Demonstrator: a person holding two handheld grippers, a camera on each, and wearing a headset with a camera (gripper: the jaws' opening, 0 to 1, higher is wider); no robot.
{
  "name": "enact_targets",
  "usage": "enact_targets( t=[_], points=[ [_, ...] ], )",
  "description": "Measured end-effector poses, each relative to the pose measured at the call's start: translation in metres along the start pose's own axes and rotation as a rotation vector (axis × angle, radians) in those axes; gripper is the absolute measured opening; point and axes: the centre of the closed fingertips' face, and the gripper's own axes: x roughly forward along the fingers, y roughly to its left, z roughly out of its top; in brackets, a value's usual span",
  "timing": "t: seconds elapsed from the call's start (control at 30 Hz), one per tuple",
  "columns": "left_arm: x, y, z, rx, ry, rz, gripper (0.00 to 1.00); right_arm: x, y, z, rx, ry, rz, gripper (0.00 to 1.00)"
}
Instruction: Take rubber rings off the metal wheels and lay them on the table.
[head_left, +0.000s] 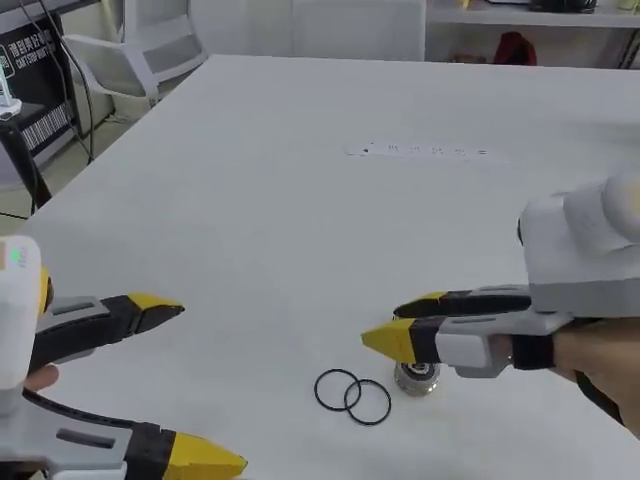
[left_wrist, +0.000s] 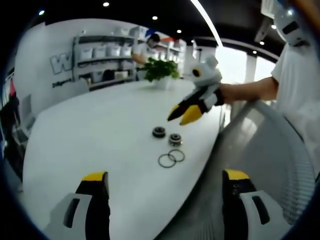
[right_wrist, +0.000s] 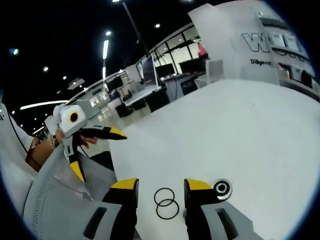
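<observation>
Left tool is hanging wide open and empty above the desk. Two overlapping rubber rings are lying flat between both tools. A metal wheel is sitting just beside the right tool, which is hovering partly open and empty.

A white chair stands far left, with a black barcoded sign nearer. Far right, a shelf has something red below it. A potted plant sits before distant wall shelves.
</observation>
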Motion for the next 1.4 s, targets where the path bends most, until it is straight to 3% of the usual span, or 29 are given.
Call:
enact_targets(
  t=[0.1, 0.23, 0.4, 0.67, 0.77, 0.87, 1.03, 1.27, 1.4],
  points=[
    [0.000, 0.000, 0.000, 0.012, 0.008, -0.007, 0.96, -0.003, 0.004, 0.009, -0.020, -0.028, 0.003, 0.35],
    [-0.002, 0.000, 0.005, 0.043, 0.015, -0.017, 0.96, -0.006, 0.007, 0.021, -0.122, -0.020, -0.012, 0.40],
    [-0.004, 0.004, 0.026, 0.048, -0.037, -0.024, 0.96, -0.010, 0.011, 0.049, -0.130, -0.075, 0.010, 0.41],
    [-0.009, 0.013, 0.060, 0.114, -0.085, -0.024, 0.95, -0.012, -0.008, 0.079, -0.205, -0.104, -0.031, 0.43],
    [-0.010, 0.020, 0.072, 0.137, -0.101, -0.022, 0.95, -0.018, -0.014, 0.090, -0.212, -0.159, -0.023, 0.42],
    [-0.011, 0.027, 0.083, 0.160, -0.112, -0.018, 0.94, -0.027, -0.032, 0.098, -0.198, -0.207, -0.029, 0.42],
    [-0.007, 0.035, 0.102, 0.194, -0.138, -0.021, 0.92, -0.040, -0.056, 0.089, -0.183, -0.221, -0.064, 0.40],
    [0.020, 0.035, 0.127, 0.268, -0.145, -0.077, 0.87, -0.048, -0.085, 0.069, -0.105, -0.277, -0.094, 0.39],
    [0.040, 0.034, 0.138, 0.294, -0.152, -0.105, 0.83, -0.040, -0.097, 0.048, -0.103, -0.223, -0.107, 0.38]
  ],
)
